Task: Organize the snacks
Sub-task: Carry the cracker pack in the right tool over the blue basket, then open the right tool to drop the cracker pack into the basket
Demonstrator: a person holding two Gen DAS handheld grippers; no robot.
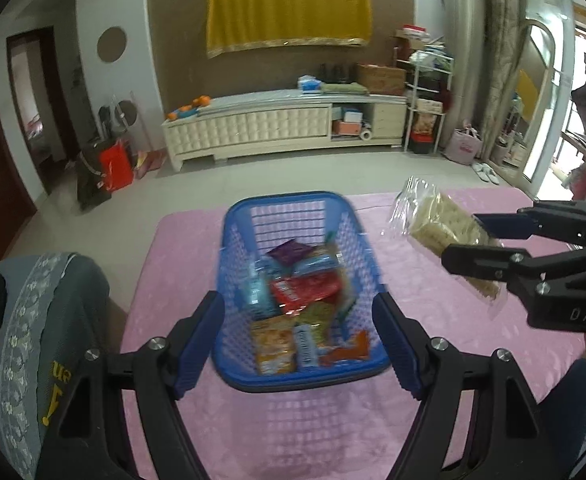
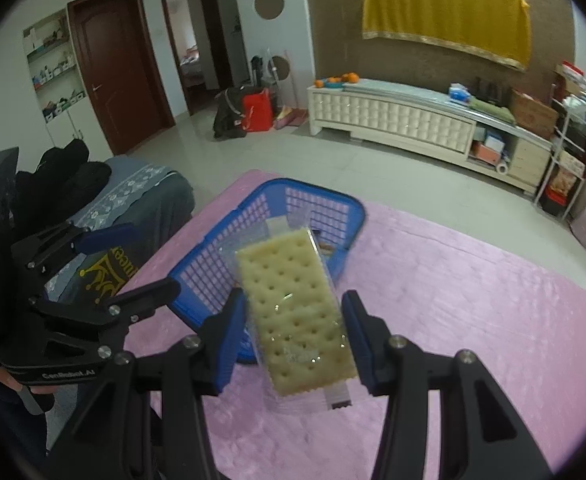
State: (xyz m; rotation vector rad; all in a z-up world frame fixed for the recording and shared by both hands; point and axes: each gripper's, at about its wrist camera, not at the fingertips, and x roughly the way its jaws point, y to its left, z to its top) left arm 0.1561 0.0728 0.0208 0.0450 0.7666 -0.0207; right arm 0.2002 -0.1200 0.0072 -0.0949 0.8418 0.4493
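A blue plastic basket (image 1: 345, 236) stands on the pink tablecloth (image 1: 413, 312) and holds several snack packets (image 1: 293, 300). My left gripper (image 1: 299, 344) is open, its fingers on either side of the basket's near end, holding nothing. My right gripper (image 2: 295, 336) is shut on a clear pack of pale crackers (image 2: 293, 308) and holds it above the cloth, to the right of the basket (image 2: 221, 256). In the left wrist view the cracker pack (image 1: 441, 232) hangs in the right gripper (image 1: 477, 240) beside the basket.
A grey covered chair (image 1: 41, 340) stands at the table's left edge. Beyond the table are tiled floor, a white low cabinet (image 1: 285, 128) and bags (image 1: 105, 172) by the wall. The pink cloth extends to the right of the basket.
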